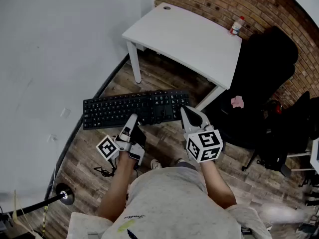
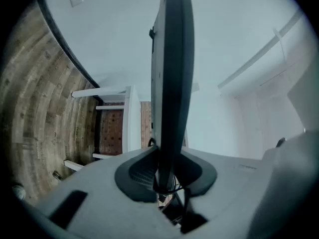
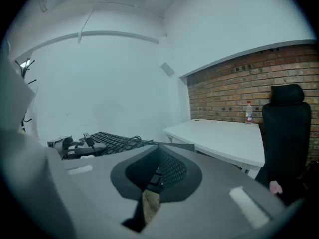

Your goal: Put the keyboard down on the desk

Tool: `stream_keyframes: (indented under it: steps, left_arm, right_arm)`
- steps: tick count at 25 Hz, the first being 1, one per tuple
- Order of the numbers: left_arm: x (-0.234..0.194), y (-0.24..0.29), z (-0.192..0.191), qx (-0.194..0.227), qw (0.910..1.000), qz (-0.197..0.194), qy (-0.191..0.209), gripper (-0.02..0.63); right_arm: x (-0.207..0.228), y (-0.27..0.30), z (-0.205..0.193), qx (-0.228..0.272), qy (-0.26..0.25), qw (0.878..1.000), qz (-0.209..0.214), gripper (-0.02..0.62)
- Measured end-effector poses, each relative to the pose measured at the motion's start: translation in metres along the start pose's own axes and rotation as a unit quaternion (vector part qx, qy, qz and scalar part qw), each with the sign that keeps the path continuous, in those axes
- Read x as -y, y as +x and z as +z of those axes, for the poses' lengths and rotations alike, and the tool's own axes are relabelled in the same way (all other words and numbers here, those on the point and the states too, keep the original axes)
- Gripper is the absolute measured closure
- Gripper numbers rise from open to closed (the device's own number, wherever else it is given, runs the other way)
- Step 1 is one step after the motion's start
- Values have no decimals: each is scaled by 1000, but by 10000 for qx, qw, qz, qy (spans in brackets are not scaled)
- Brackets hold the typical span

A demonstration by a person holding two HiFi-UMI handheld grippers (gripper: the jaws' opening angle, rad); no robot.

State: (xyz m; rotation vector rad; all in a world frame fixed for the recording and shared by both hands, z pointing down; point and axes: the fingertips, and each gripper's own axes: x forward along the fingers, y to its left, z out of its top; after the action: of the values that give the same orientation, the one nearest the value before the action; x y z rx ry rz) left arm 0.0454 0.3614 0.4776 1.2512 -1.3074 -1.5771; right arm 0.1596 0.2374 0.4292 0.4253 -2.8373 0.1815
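Note:
I hold a black keyboard [image 1: 132, 109] level in the air above the wooden floor, short of the white desk [image 1: 189, 36]. My left gripper [image 1: 132, 122] is shut on its near long edge, left of the middle. In the left gripper view the keyboard [image 2: 172, 78] stands edge-on between the pads of that gripper [image 2: 162, 180]. My right gripper [image 1: 187, 114] is shut on the keyboard's right end. The right gripper view shows the keys [image 3: 112, 141] stretching left from the right gripper [image 3: 157, 176], with the desk [image 3: 224, 141] beyond.
A small bottle [image 1: 237, 25] stands at the desk's far right corner by the brick wall. A black office chair [image 1: 266, 63] sits right of the desk, with dark bags [image 1: 286, 133] beside it. A stand base [image 1: 65, 194] and a cable [image 1: 102, 172] lie on the floor at left.

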Motion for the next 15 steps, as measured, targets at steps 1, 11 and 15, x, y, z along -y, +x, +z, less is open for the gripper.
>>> stream_keyframes:
  steps: [1,11,15]
  left_arm:
    - [-1,0,0,0,10000,8,-3,538]
    - [-10,25,-9,-97,9999,36,6,538]
    - [-18,50,-7,-124,9999,87,25,538]
  right_arm:
    - [0,0,0,28,16,10000,-21,588]
    - [30,4,0,124,205,9996,-169,588]
    - [47,22,6,218,256,9993,-132,588]
